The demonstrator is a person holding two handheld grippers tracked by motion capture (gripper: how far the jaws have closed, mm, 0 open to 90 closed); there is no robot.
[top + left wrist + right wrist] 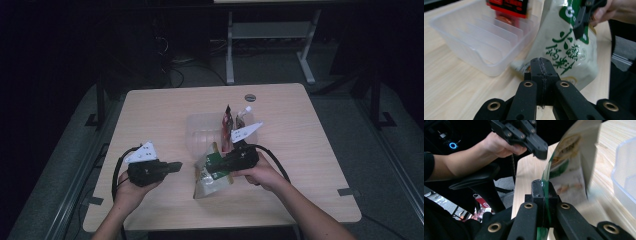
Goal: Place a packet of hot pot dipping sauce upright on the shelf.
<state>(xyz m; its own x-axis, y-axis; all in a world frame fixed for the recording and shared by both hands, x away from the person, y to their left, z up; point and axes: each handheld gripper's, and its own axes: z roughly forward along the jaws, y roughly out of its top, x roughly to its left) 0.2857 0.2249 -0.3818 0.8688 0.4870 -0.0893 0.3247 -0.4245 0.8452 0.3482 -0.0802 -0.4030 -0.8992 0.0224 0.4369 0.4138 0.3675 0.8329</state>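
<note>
A green-and-white pouch [212, 172] is held just above the tabletop [310, 165], clamped at its edge by the right tool [226, 164]. The clear slotted bin [200, 131] lies at 12 o'clock from the pouch, just beside it. The left tool [176, 167], closed and empty, is stationed at 9 o'clock, near.

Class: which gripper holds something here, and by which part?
The right gripper pinches the green-and-white pouch by its top edge. The left gripper is shut and holds nothing.
</note>
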